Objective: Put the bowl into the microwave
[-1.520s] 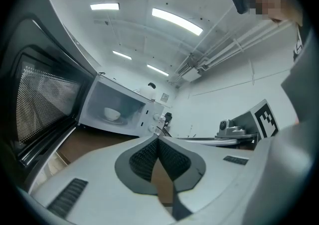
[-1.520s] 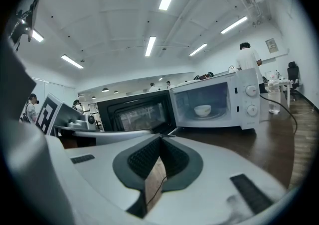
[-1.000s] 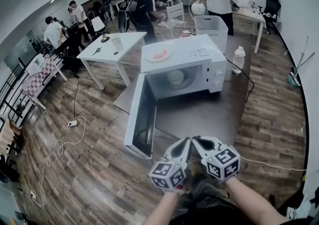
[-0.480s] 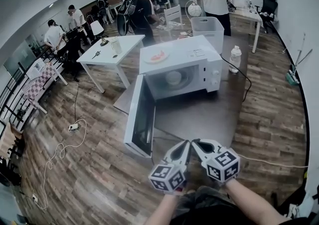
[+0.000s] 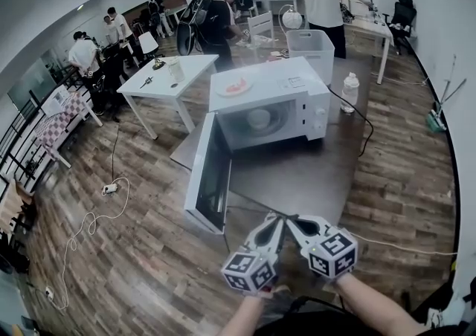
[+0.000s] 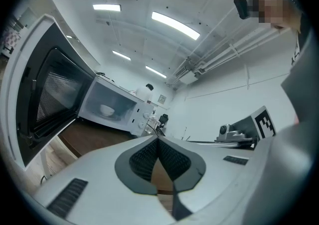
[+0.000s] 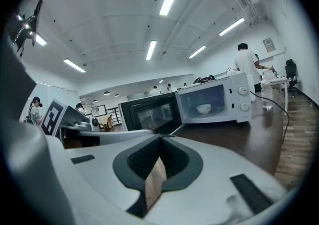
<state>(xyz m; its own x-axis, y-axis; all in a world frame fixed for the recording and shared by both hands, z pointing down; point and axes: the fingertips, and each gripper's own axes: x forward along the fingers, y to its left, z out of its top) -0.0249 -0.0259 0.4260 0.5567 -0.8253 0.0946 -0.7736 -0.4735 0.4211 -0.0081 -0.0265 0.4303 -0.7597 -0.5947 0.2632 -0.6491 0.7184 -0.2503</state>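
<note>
The white microwave point(image 5: 271, 104) stands on a dark table point(image 5: 305, 171) with its door point(image 5: 208, 175) swung wide open to the left. A white bowl point(image 5: 259, 119) sits inside the cavity. Both grippers hover close together near the table's front edge, well short of the microwave. My left gripper point(image 5: 275, 221) is shut with nothing in it, and so is my right gripper point(image 5: 291, 221). In the left gripper view the bowl point(image 6: 106, 110) shows far off beyond the shut jaw tips point(image 6: 158, 139). The right gripper view shows the bowl point(image 7: 203, 108) in the microwave point(image 7: 214, 102).
A plate point(image 5: 236, 83) with something pink lies on top of the microwave. A plastic bottle point(image 5: 349, 93) stands on the table's right side and a white bin point(image 5: 312, 44) behind it. A white table point(image 5: 167, 74) and several people are further back. A cable point(image 5: 89, 215) trails on the wooden floor.
Both grippers have drifted slightly down toward me, still side by side and shut. The microwave, its door and the bowl have not moved.
</note>
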